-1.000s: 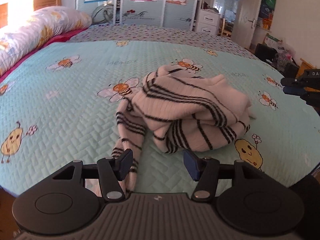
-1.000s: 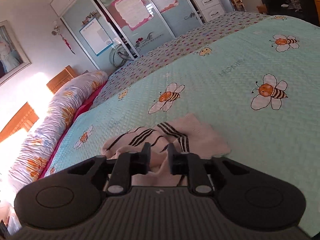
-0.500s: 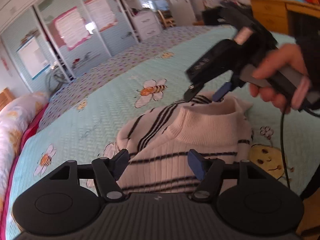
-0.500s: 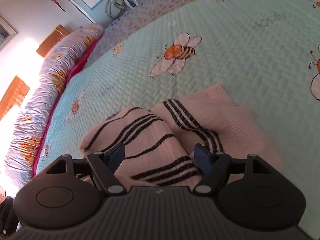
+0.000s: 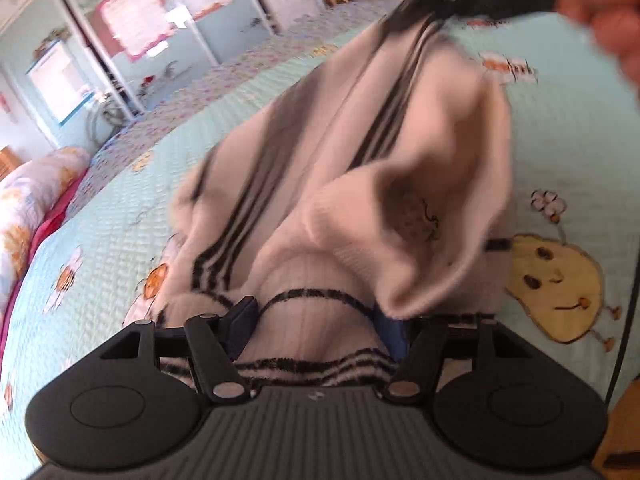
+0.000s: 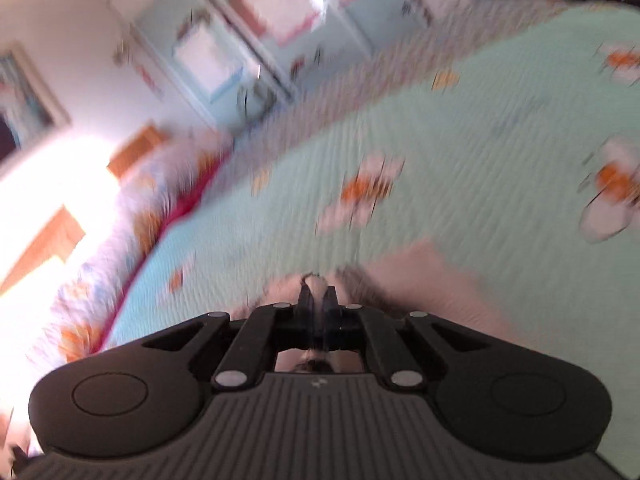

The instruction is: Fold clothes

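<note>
Since the frame half a second back, the striped sweater has been pulled up off the bee-print bedspread and now hangs stretched, collar opening sagging toward the left wrist camera. Right gripper, open wide half a second ago, is closed tight with a pinch of pale knit between its jaws; it shows blurred at the top of the left view, a hand beside it. Left gripper stands wide, jaws either side of ribbed fabric, not clamping.
</note>
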### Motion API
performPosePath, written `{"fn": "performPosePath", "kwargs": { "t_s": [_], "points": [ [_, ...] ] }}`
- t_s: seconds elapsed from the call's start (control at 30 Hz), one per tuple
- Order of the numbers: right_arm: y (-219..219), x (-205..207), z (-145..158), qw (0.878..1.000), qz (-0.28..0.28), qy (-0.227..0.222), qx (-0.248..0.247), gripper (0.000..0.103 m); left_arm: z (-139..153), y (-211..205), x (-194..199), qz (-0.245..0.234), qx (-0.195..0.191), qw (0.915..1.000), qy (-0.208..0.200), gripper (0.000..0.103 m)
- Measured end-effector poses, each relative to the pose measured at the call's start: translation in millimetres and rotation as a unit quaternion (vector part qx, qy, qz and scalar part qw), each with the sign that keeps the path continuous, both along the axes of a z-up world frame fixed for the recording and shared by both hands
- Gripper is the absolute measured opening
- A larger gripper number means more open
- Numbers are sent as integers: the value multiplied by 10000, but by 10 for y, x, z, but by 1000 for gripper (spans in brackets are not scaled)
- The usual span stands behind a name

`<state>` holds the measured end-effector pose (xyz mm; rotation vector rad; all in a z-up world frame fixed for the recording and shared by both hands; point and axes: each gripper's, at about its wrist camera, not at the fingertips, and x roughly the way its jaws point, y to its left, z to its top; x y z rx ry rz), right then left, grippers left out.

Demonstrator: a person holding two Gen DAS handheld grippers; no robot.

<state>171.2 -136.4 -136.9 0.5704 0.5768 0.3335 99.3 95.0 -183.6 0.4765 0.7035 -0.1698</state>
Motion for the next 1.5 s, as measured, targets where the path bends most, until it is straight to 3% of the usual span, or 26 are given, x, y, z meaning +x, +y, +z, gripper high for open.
{"fn": "performPosePath", "kwargs": {
  "t_s": [0.1,0.17,0.23,0.27,0.3,0.33,0.47,0.53,0.63,0.7,0.73,0.8,0.83,0.93,1.03,1.13,1.2,1.27,1.33,1.4,1.5],
  "points": [
    [-530,-503,436,9888,-1138,-950,-146,0,153,-14,-222,-56,-260,9993,-249,66],
    [-777,-751,592,9833,-1344,-1187,-313,4,195,-45,-347,-199,-264,9986,-405,66],
    [-913,-767,561,9945,-829,-634,-52,24,182,-93,-367,-322,34,9978,-579,66],
    [-929,-760,484,9973,-633,-329,145,52,168,-117,-342,-363,242,9969,-652,66],
    [-903,-761,400,9980,-549,-203,245,71,160,-133,-305,-408,444,9959,-681,66],
    [-844,-747,327,9983,-495,-178,253,74,155,-148,-266,-453,644,9944,-700,66],
    [-452,-402,-67,9978,26,386,539,74,110,-201,-112,-905,1094,9893,-326,66],
    [-214,-244,-292,9954,225,844,401,74,30,-228,-97,-1068,1374,9845,-212,66],
    [35,-114,-618,9859,361,1544,535,74,-52,-224,-152,-1116,1439,9833,42,66],
    [145,-155,-733,9815,469,1730,674,70,-91,-223,-246,-1161,1313,9844,141,66],
    [195,-182,-767,9805,550,1746,709,63,-112,-226,-310,-1190,1255,9848,179,66],
    [246,-229,-725,9834,701,1557,620,19,-175,-249,-395,-1232,1099,9859,271,65],
    [260,-245,-684,9850,734,1462,556,15,-195,-265,-424,-1236,959,9872,306,61],
    [290,-205,-659,9845,796,1462,548,13,-243,-319,-464,-1203,595,9904,329,53],
    [316,-127,-673,9819,841,1582,617,13,-251,-355,-437,-935,664,9933,150,53],
    [341,-49,-688,9790,886,1701,686,27,-102,-275,-441,-691,648,9955,-75,54],
    [358,3,-697,9770,916,1780,732,65,-33,-190,-444,-569,775,9950,-269,57],
    [374,55,-707,9749,946,1859,778,72,-25,-87,-412,-354,1095,9922,-472,58],
    [396,107,-718,9726,990,1937,826,65,-108,6,-288,-299,1299,9905,-339,59],
    [487,147,-745,9678,1262,1978,915,12,-224,59,-160,-333,1444,9889,-110,59],
    [513,153,-467,9749,1277,1441,1118,11,-380,-29,-87,-538,1573,9861,48,55]
  ]
}}
